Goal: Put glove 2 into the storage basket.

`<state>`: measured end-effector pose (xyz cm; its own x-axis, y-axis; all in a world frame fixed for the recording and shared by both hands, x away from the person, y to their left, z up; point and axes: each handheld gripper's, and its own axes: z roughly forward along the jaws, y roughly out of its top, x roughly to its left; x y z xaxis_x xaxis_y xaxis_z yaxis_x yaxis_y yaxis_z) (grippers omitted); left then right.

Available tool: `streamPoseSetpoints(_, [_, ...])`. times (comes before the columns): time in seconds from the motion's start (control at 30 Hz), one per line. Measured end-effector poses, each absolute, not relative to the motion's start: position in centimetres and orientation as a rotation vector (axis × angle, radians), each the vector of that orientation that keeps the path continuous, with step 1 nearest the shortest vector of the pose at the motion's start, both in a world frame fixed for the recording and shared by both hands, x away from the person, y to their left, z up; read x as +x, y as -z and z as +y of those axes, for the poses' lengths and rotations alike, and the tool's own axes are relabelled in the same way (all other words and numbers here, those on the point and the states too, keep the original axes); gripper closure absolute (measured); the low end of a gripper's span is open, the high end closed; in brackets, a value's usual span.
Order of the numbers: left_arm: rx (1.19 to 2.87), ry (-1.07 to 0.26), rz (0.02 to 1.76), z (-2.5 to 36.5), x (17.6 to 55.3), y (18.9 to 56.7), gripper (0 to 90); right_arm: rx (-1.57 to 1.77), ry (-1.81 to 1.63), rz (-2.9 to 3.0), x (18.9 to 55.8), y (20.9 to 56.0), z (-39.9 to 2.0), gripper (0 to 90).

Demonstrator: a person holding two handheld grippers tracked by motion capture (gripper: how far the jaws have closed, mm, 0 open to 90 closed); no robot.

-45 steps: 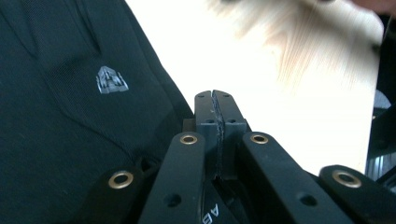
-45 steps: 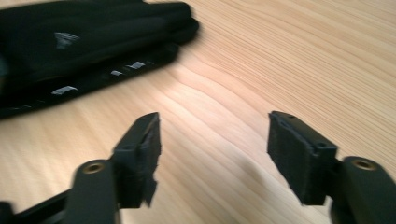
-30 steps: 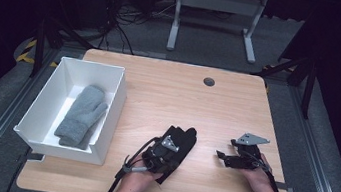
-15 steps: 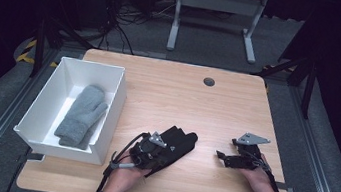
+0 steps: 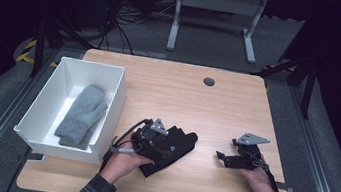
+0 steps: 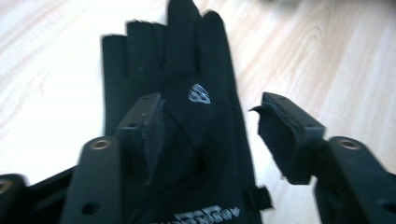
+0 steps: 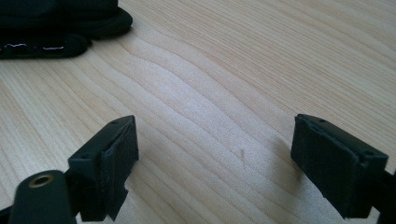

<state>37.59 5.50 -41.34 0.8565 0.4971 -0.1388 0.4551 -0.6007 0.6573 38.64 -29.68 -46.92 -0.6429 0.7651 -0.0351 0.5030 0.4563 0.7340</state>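
My left tongs [image 5: 183, 142] sit over the black glove [image 5: 179, 147] on the worktop [image 5: 237, 110], w/ the jaws parted; they've just been opening, and the glove lies between and under them. In the left gripper view the glove [image 6: 187, 107] runs straight ahead of the tongs [image 6: 212, 135], fingers pointing away from me, small white logo on its back just beyond the jaw tips. The left pad [image 6: 149, 126] looks to overlap the fabric's edge, but the shot is blurred so I can't tell if it touches; the right pad [image 6: 285, 135] stands clear of the glove, bare wood behind it. No squeeze on the glove, so the tongs are open.

My right tongs [image 5: 223, 157] rest low near the worktop, well apart from the glove, jaws spread wide w/ nothing between. In the right gripper view I see plain wood grain between the two pads [image 7: 112, 158], and a dark bit of the glove [image 7: 60, 28] far off to the upper left of the tongs [image 7: 215, 163].

Off to the left of my left tongs, just beside them, stands a white bin [image 5: 42, 113] w/ a grey mitten [image 5: 82, 114] lying flat inside.
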Motion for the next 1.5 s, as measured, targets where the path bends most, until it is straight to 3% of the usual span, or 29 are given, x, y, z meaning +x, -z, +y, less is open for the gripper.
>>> streamPoseSetpoints(0.3, [2.312,-0.148,0.727,5.0,38.6,42.5,18.2,1.072,-1.006,2.350,38.6,46.9,-29.7,15.3])
streamPoseSetpoints(0.97, [2.410,-0.119,0.742,3.7,39.7,45.7,12.2,1.072,-1.007,2.349,38.6,46.9,-29.7,15.3])
streamPoseSetpoints(1.2, [2.414,-0.113,0.728,3.9,39.6,45.7,17.1,1.072,-1.007,2.349,38.6,46.9,-29.7,15.3])
streamPoseSetpoints(1.33, [2.416,-0.112,0.709,3.9,39.5,45.5,30.9,1.072,-1.007,2.349,38.6,46.9,-29.7,15.3])
streamPoseSetpoints(1.37, [2.420,-0.101,0.694,4.0,39.5,45.4,30.9,1.072,-1.007,2.349,38.6,46.9,-29.7,15.3])
streamPoseSetpoints(1.4, [2.419,-0.094,0.692,4.0,39.4,45.4,36.4,1.072,-1.007,2.349,38.6,46.9,-29.7,15.3])
streamPoseSetpoints(1.43, [2.425,-0.065,0.683,4.0,39.4,45.2,48.4,1.073,-1.007,2.349,38.6,46.9,-29.7,15.3])
streamPoseSetpoints(1.5, [2.426,-0.056,0.683,4.0,39.4,45.2,56.1,1.073,-1.007,2.348,38.6,46.9,-29.7,15.3])
